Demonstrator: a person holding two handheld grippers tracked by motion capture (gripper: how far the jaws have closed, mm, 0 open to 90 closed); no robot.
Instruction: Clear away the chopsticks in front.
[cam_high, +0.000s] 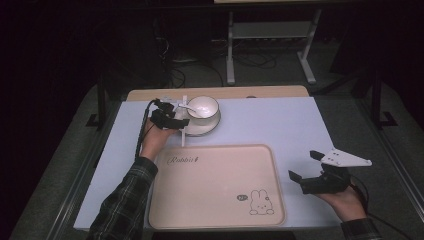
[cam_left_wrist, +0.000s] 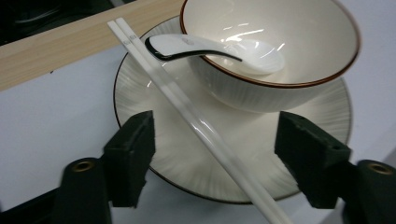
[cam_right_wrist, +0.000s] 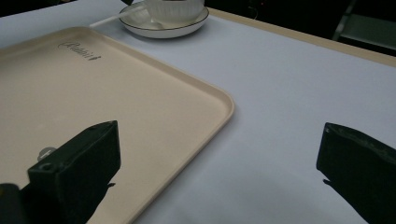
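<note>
We saw white chopsticks (cam_left_wrist: 196, 121) lying paired and slanted across the plate (cam_left_wrist: 322, 116) rim, just beside the bowl (cam_left_wrist: 280, 88) holding a spoon (cam_left_wrist: 219, 49).

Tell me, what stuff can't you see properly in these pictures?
- Chopsticks: the lower ends run off the bottom edge of the left gripper view.
- Bowl: its top is cut off by the upper edge of the right gripper view.
- Spoon: too small in the high view to tell its shape.
- Plate: its left part is hidden behind the left gripper in the high view.
- Small round mark on the tray: too small to read.
</note>
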